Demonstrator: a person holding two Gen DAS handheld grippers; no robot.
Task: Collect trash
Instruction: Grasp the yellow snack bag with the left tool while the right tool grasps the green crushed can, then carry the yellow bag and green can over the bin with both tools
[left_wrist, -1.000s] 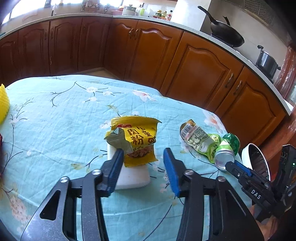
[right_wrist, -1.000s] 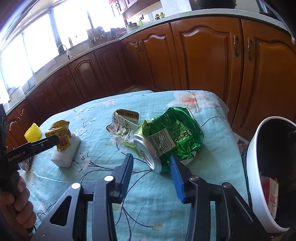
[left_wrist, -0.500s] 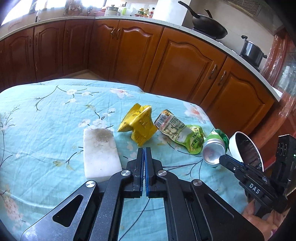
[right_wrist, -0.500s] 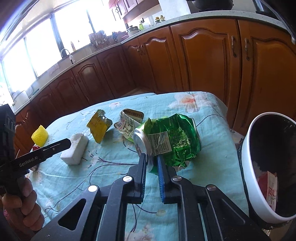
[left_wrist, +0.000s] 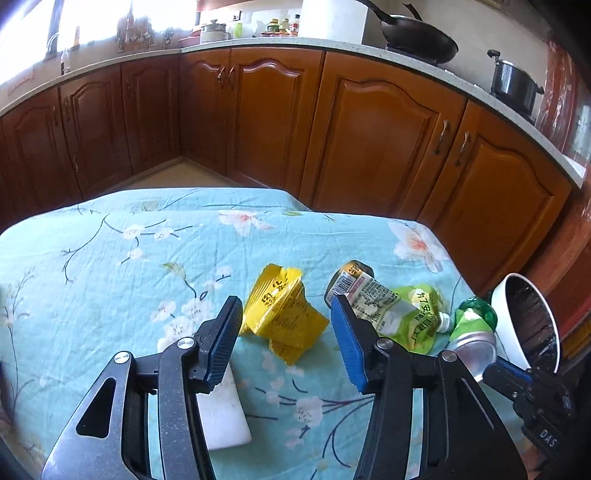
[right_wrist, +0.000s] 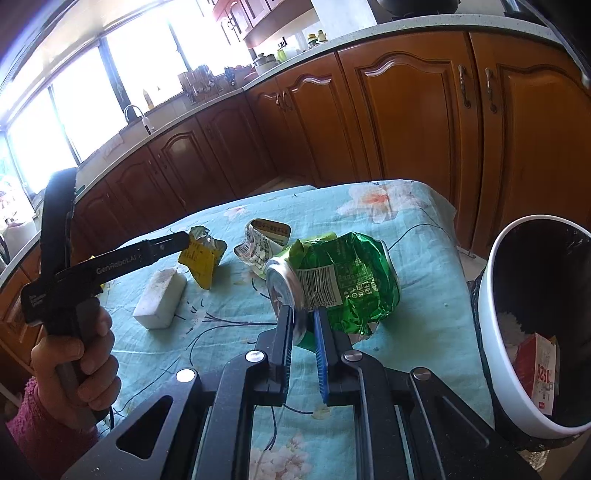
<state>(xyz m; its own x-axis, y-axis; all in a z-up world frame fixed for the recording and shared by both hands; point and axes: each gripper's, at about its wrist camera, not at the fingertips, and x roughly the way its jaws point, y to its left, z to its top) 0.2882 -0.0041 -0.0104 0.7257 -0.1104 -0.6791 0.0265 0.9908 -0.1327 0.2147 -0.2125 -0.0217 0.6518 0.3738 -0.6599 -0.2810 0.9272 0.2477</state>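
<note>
A yellow snack wrapper (left_wrist: 284, 317) lies crumpled on the blue floral tablecloth (left_wrist: 110, 266), just beyond my open left gripper (left_wrist: 286, 332), which is empty; it also shows in the right wrist view (right_wrist: 203, 258). A green-white pouch (left_wrist: 391, 314) lies right of it. My right gripper (right_wrist: 304, 325) is shut on a crushed green can (right_wrist: 332, 284), which rests on the cloth. The white-rimmed trash bin (right_wrist: 495, 332) stands off the table's right edge with trash inside.
A white sponge block (right_wrist: 160, 297) lies on the cloth at the left, partly under my left gripper in the left wrist view (left_wrist: 221, 413). Wooden cabinets (left_wrist: 369, 140) ring the table. The table's right edge is beside the bin.
My left gripper shut, then opened again, and the yellow wrapper moved off the sponge onto the cloth. My right gripper closed on the green can.
</note>
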